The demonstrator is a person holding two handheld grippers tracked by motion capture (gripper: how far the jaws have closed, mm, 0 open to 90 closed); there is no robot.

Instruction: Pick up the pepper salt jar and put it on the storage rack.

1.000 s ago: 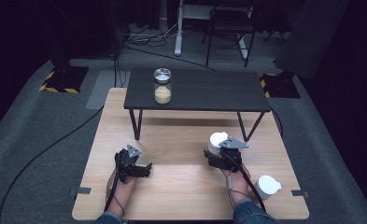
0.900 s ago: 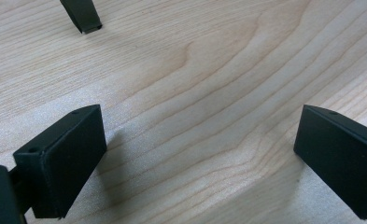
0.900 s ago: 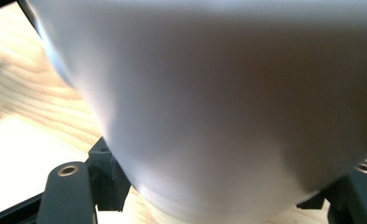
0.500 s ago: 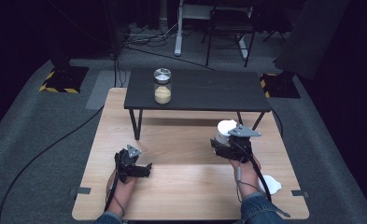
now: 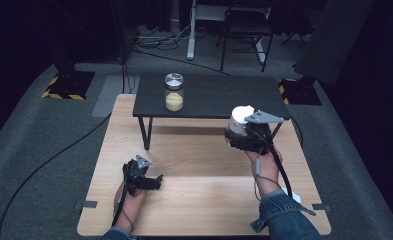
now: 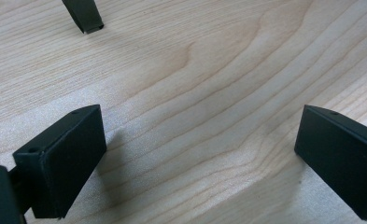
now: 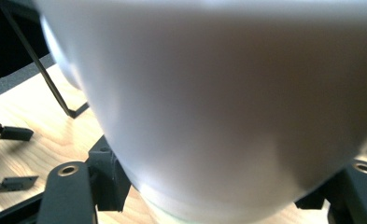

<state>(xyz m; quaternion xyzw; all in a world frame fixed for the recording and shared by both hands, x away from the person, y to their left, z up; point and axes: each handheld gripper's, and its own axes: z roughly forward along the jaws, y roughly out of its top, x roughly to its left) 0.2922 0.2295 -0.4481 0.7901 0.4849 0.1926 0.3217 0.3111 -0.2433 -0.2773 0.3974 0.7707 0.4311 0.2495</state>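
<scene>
From the high view, the right claw (image 5: 238, 131) is clamped on a white cup (image 5: 240, 119) and holds it up in the air near the right end of the small black shelf table (image 5: 209, 100) that stands at the far edge of the counter (image 5: 204, 200). A glass jar (image 5: 174, 92) with a metal lid and yellowish contents stands on that black table, toward its left end, well apart from the cup. The left claw (image 5: 154, 181) rests low near the counter's near-left part, holding nothing. A small white thing (image 5: 295, 197) lies near the near-right corner, half hidden by the sleeve; what it is I cannot tell.

From the left gripper view, the jaws stand wide apart over bare wood, with one black table leg (image 6: 84, 15) at the top.

From the right gripper view, the white cup (image 7: 218, 102) sits close between the jaws, blurred, with the counter's wood beneath.

The step in hand looks like carrying the cup up toward the black table. The next move calls for lifting it clear of the table's near edge, keeping it upright, and setting it down apart from the jar before the jaws part.
</scene>
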